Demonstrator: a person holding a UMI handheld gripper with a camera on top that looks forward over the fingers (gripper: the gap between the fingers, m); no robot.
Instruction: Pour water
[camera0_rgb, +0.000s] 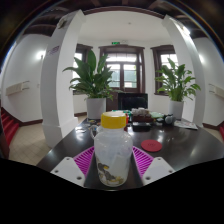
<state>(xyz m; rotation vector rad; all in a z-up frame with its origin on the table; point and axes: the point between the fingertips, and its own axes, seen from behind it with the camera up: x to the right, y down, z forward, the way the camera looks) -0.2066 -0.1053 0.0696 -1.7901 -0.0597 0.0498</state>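
A clear bottle (112, 150) with a yellow cap (114, 120) is seen upright between the fingers (82, 164) of the gripper (113, 166), both pink pads pressed against its sides; a dark round surface (190, 142) lies beneath; a red disc (151, 145) rests just beside the bottle; two potted plants (95, 82) are set beyond.

Dark round table (190, 145) bears a red coaster (151, 145).
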